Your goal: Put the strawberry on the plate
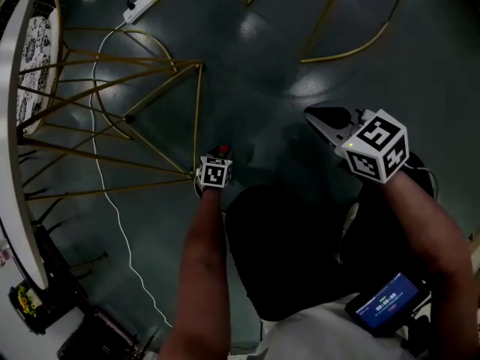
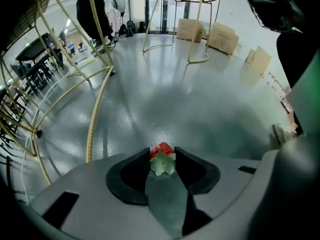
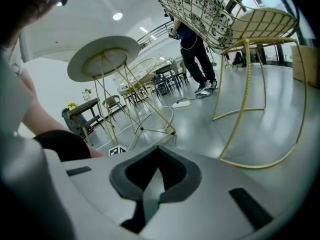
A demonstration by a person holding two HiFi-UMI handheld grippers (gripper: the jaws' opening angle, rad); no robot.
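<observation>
A red strawberry [image 2: 161, 150] with a pale green cap sits pinched between the two jaw tips of my left gripper [image 2: 162, 158], high above the grey floor. In the head view the strawberry [image 1: 223, 150] shows as a small red spot at the front of the left gripper [image 1: 222, 154], whose marker cube hangs below my forearm. My right gripper [image 1: 319, 116] is held out to the right with its jaws together and nothing in them; its own view shows the right gripper [image 3: 157, 151] with dark pads meeting at the tip. No plate is visible in any view.
A round white table [image 1: 10, 163] on gold wire legs [image 1: 135, 118] stands at the left, with a white cable [image 1: 105, 186] and power strip [image 1: 144, 3] on the floor. A gold wire chair [image 3: 220, 14] rises near the right gripper. A person [image 3: 197, 49] stands farther back. Cardboard boxes [image 2: 220, 36] sit by the far wall.
</observation>
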